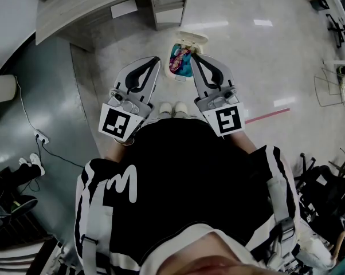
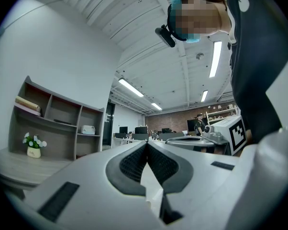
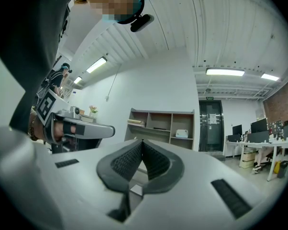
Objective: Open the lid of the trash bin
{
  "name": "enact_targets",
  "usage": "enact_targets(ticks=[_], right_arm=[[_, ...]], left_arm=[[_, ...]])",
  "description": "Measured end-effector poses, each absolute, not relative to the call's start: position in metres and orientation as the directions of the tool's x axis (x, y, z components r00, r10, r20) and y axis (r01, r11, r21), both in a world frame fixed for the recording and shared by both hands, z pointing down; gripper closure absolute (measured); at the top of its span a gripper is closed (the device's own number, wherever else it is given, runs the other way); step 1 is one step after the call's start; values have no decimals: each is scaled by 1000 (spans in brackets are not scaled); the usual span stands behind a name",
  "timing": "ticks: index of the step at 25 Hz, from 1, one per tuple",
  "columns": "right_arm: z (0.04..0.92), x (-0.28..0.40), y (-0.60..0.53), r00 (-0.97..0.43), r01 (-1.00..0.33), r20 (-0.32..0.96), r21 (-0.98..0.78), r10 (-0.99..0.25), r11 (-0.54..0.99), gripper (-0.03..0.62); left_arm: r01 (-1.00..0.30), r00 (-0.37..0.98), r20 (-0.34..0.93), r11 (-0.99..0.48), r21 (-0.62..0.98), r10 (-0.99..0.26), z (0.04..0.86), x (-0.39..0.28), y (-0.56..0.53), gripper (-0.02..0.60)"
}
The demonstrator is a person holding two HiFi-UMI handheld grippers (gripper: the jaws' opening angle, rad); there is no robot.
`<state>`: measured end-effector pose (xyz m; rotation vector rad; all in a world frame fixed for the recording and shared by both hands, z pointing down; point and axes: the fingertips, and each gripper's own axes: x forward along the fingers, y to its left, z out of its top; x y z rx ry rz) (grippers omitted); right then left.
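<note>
Shiny pale floor (image 1: 247, 67) fills most of the head view, with a darker grey patch off to the left side. The trash bin (image 1: 179, 73) is a small white one sitting on that pale floor, straight ahead of the person's shoes (image 1: 173, 109) and just in front of a grey counter (image 1: 92, 4). Its lid (image 1: 193, 37) looks tipped back on the far side, and you can see colourful rubbish inside the bin.

From the head camera the bin sits right between the two gripper tips. The left gripper (image 1: 156, 59) has its tip just left of the bin and the right gripper (image 1: 193, 56) is at the bin's right edge, overlapping it a bit in the picture. Can't tell whether either one actually touches it.

Both gripper views show the fingers pressed together at the tips with nothing between them. Those cameras are angled up at the room, so the bin doesn't show there.

Each gripper has its marker cube facing up, the left one (image 1: 120, 122) and the right one (image 1: 228, 119), just above the person's black shirt (image 1: 178, 176).

Further out there's a red line (image 1: 268, 115) on the floor to the right. An open shelf unit (image 2: 53, 123) with a little flower pot (image 2: 34, 146) turns up in the left gripper view.
</note>
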<state>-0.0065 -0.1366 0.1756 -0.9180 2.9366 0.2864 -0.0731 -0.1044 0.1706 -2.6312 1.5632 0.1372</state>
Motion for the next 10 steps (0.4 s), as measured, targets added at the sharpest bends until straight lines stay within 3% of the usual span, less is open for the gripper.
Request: enact_targets(ticks=[10], right_arm=[[176,-7,-137,-824,-566,-107,162,-556,808,585]], left_arm=[[-879,475,-111,-475,-27,-873,171,-74,-105,580]])
